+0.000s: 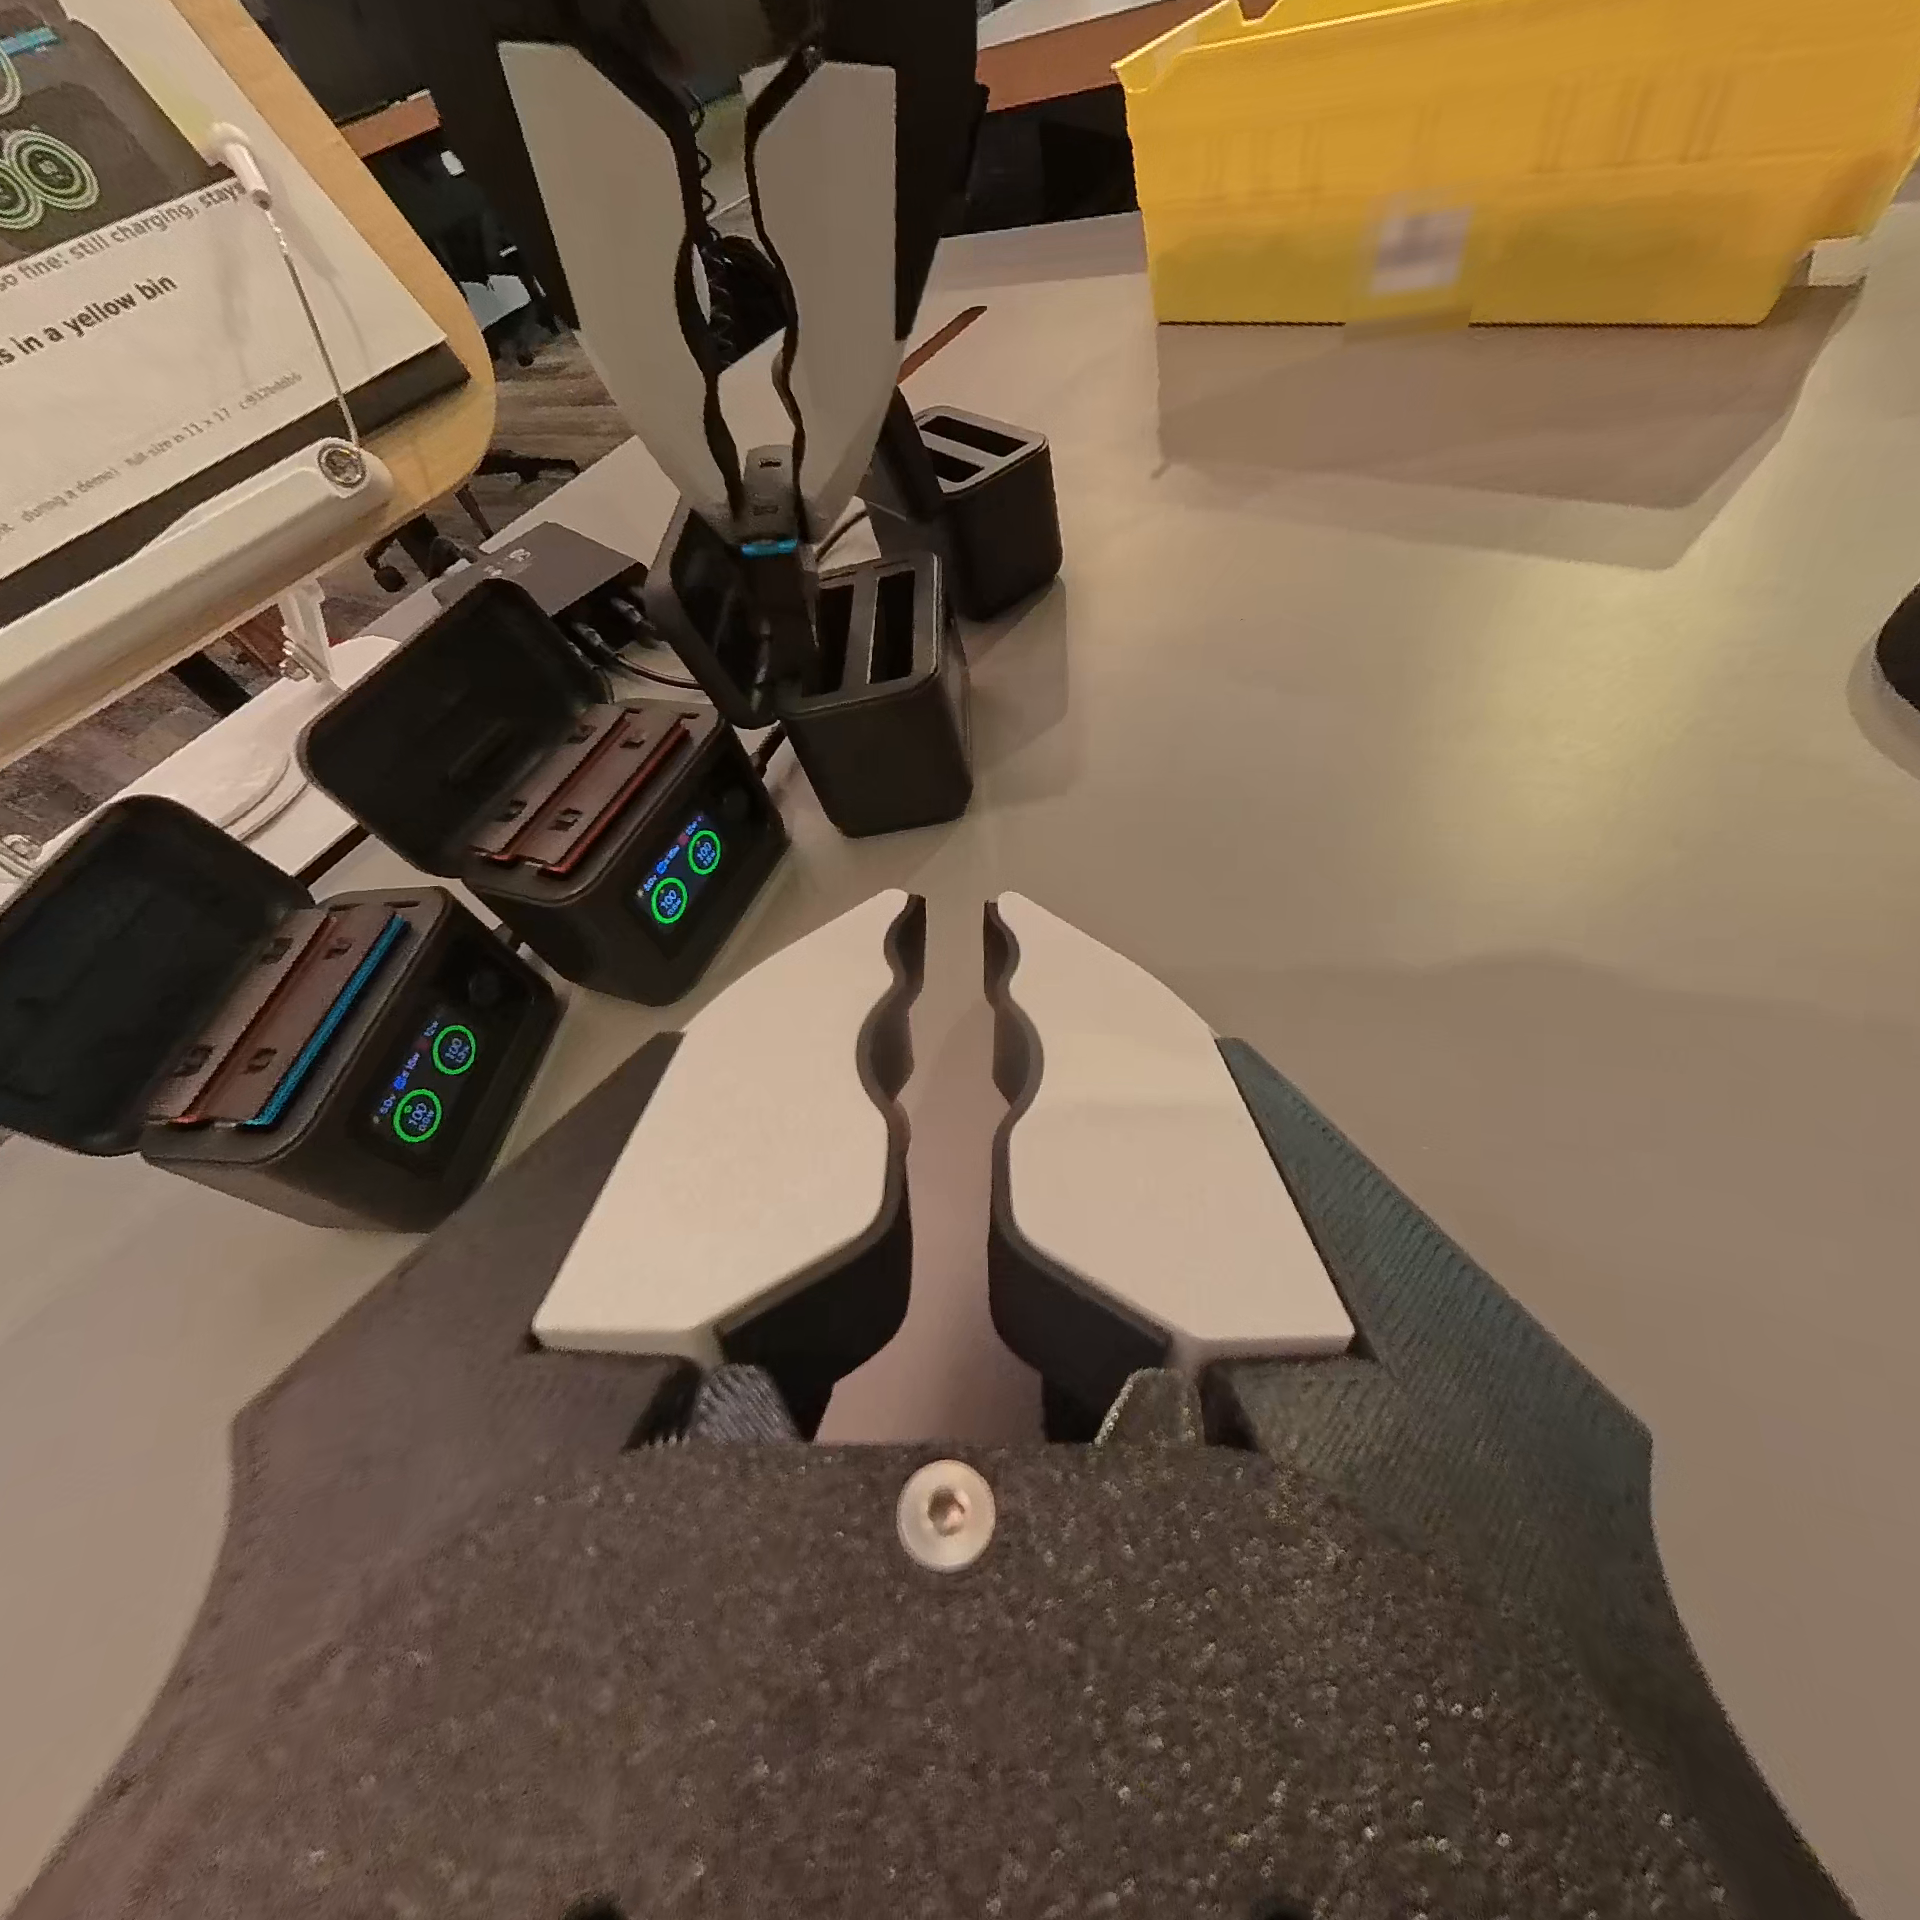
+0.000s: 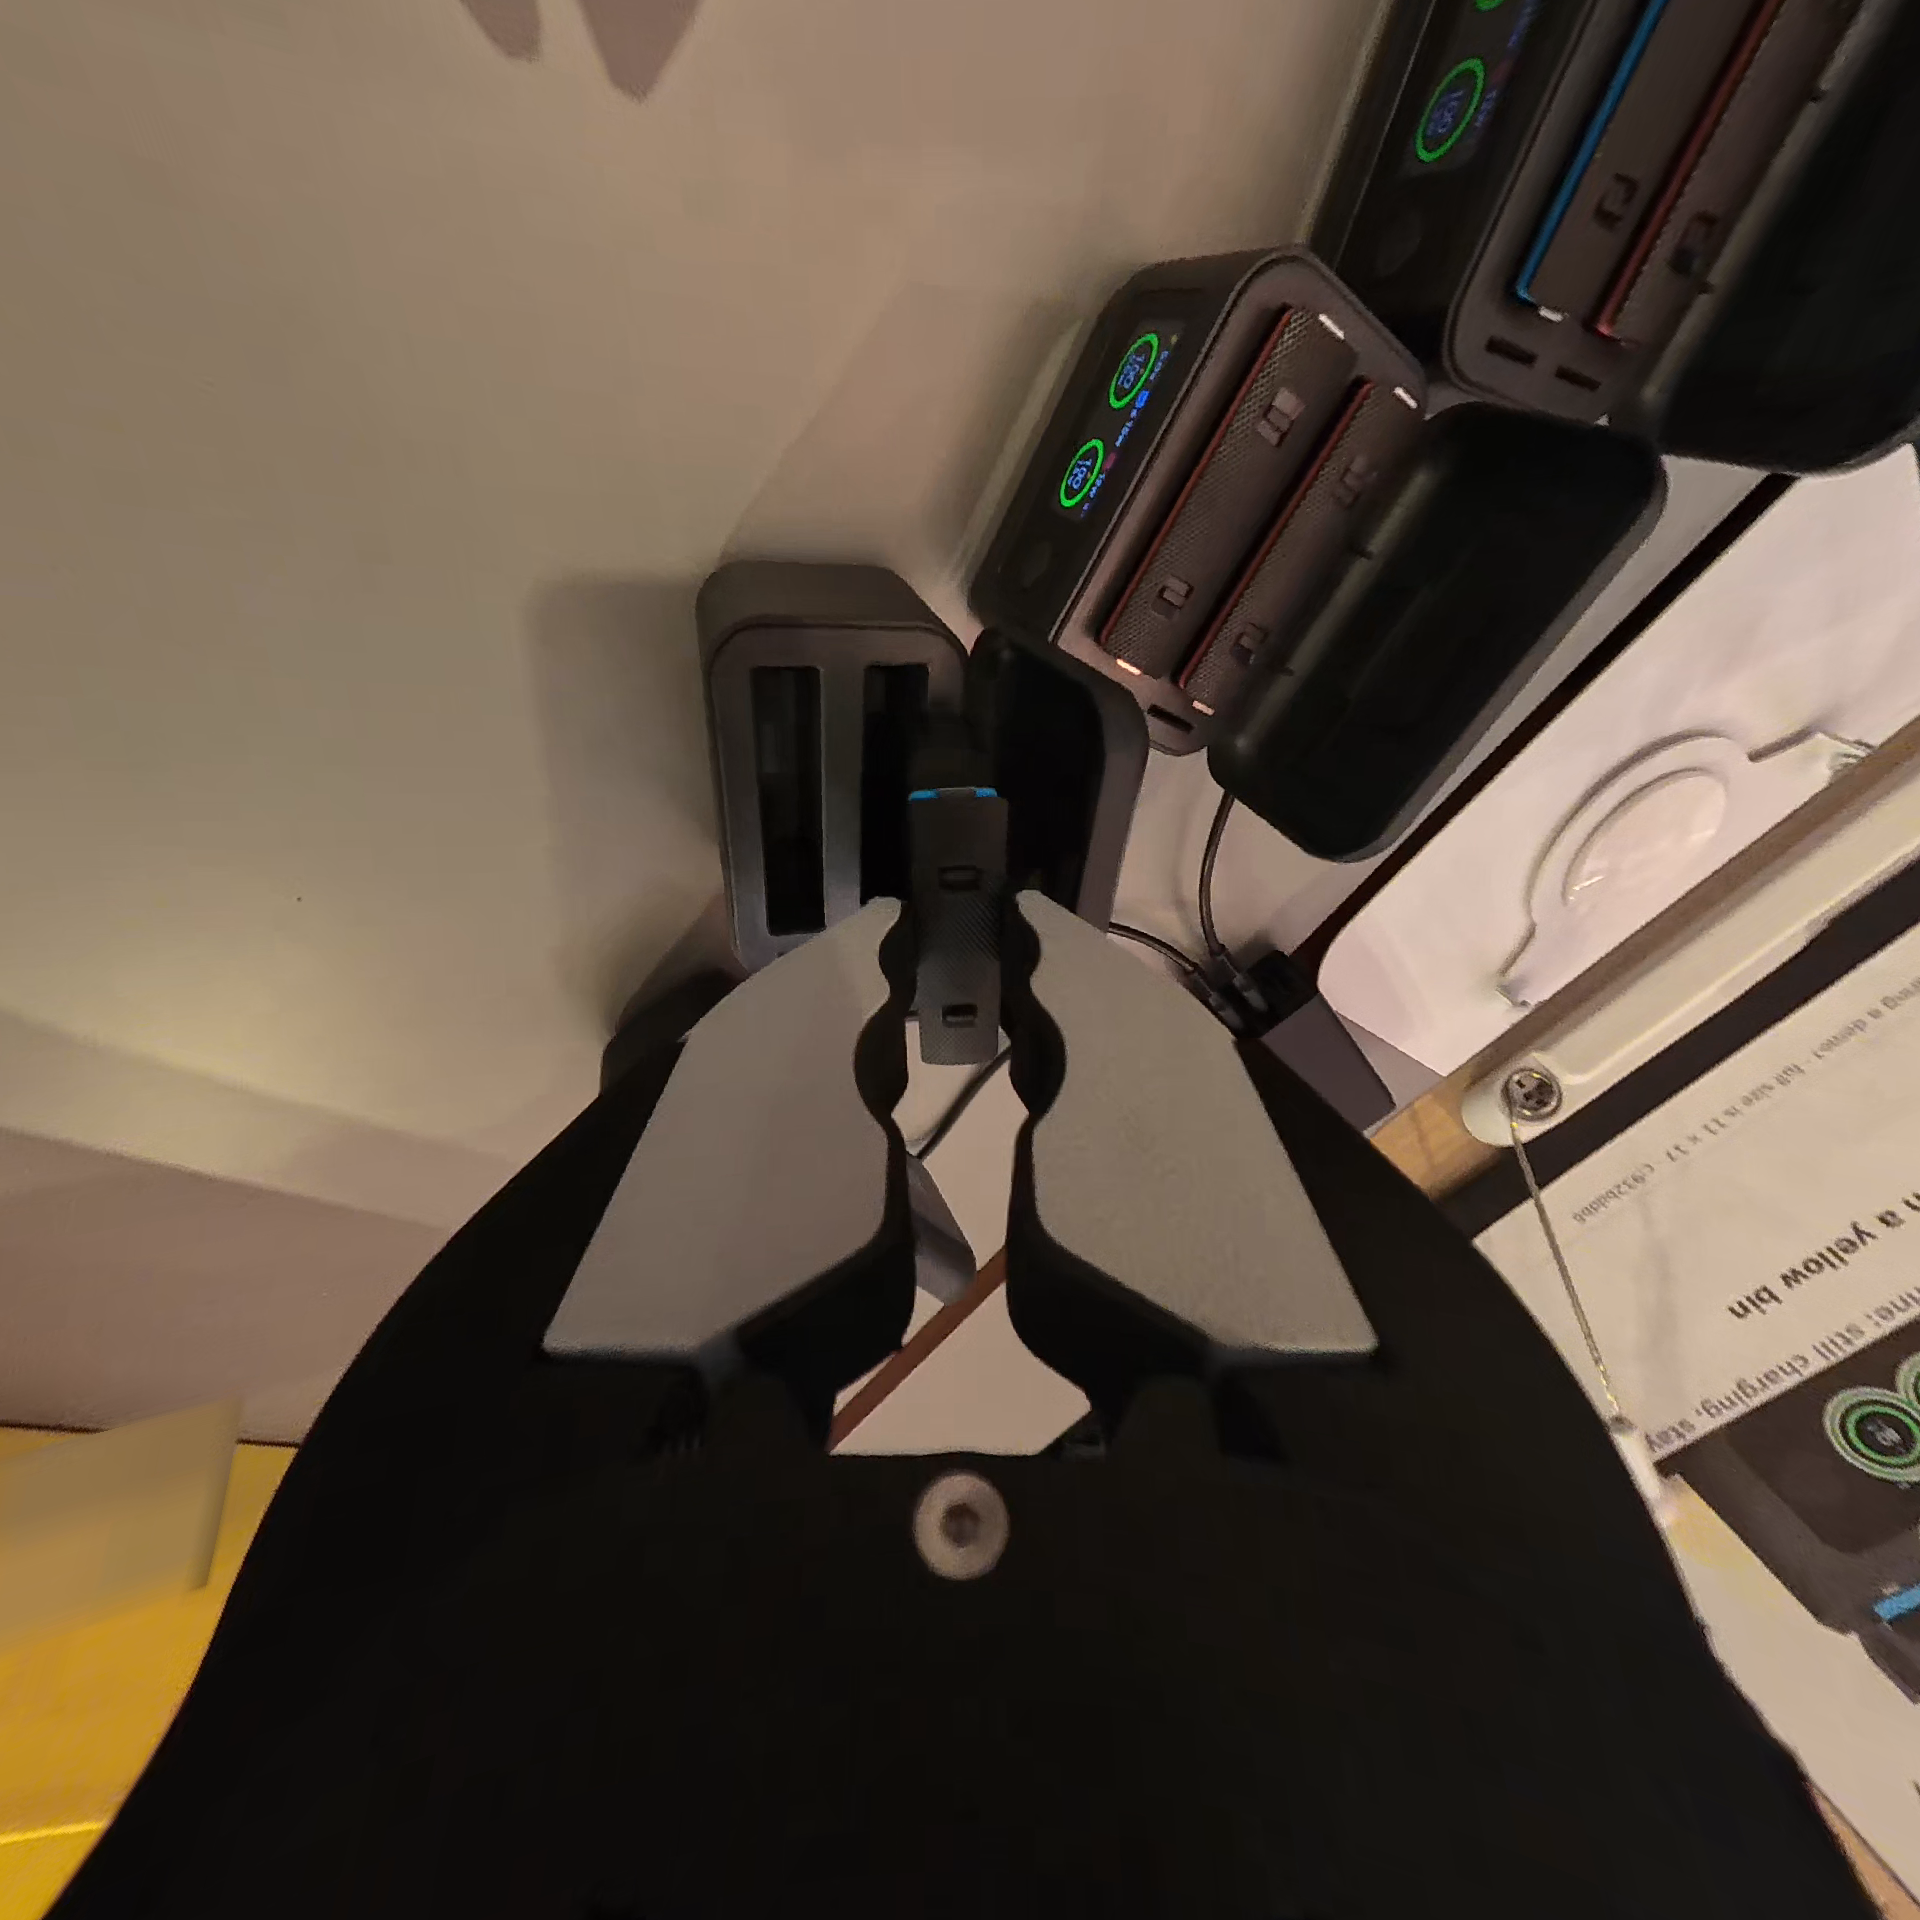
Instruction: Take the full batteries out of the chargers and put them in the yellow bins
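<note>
My right gripper (image 2: pixel 956 920) is shut on a black battery (image 2: pixel 956 935) with a blue end. It holds the battery just above an open black charger (image 2: pixel 790 748) whose slots look empty. In the left wrist view the right gripper (image 1: pixel 764 499) comes down from above with the battery (image 1: pixel 769 535) over that charger (image 1: pixel 883 717). My left gripper (image 1: pixel 951 920) is empty, its jaws a narrow gap apart, low over the table. Two open chargers (image 1: pixel 416 1081) (image 1: pixel 644 842) with green rings on their screens each hold two batteries. The yellow bin (image 1: pixel 1507 177) stands far right.
Another open charger (image 1: pixel 997 499) with empty slots stands behind. A printed sign on a wooden stand (image 1: pixel 208 312) leans at the left, with a black hub and cables (image 1: pixel 561 571) below it. A dark object (image 1: pixel 1901 655) shows at the right edge. There is about 15 cm between the tips of the two grippers.
</note>
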Tool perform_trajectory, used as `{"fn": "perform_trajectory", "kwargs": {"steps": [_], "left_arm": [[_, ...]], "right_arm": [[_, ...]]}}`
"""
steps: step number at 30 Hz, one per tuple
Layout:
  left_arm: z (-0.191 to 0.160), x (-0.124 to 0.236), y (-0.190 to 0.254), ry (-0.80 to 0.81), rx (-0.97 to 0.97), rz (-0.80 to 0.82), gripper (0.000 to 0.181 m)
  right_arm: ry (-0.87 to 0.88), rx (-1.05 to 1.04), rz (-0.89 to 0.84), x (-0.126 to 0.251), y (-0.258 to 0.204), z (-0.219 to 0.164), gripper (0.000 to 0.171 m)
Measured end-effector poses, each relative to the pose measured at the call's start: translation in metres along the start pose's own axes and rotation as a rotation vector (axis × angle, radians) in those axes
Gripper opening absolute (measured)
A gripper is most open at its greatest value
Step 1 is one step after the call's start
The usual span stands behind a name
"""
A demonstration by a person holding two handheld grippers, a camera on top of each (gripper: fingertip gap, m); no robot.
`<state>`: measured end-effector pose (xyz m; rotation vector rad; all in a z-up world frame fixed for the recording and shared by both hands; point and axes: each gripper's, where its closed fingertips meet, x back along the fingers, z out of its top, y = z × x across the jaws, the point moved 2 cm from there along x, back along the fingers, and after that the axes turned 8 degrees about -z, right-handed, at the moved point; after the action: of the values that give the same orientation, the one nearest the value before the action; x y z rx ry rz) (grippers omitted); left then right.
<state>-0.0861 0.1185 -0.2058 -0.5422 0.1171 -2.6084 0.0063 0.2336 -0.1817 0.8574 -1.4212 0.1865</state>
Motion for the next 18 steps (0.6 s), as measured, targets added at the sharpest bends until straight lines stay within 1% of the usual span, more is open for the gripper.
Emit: {"fn": "perform_trajectory", "kwargs": {"steps": [8, 12, 15, 18], "left_arm": [[0.014, 0.010, -0.009, 0.085, 0.022, 0.062, 0.007], [0.013, 0.015, -0.022, 0.081, 0.074, 0.167, 0.004], [0.008, 0.020, -0.034, 0.069, 0.130, 0.233, 0.001], [0.004, 0.030, -0.050, 0.054, 0.182, 0.353, 0.000]], "right_arm": [[0.030, 0.027, 0.054, 0.000, -0.004, 0.010, 0.014], [0.078, -0.020, 0.083, 0.001, -0.007, 0.011, 0.014], [0.072, -0.023, 0.095, -0.007, -0.011, 0.006, 0.015], [0.082, -0.019, 0.102, -0.014, -0.016, 0.008, 0.015]]}}
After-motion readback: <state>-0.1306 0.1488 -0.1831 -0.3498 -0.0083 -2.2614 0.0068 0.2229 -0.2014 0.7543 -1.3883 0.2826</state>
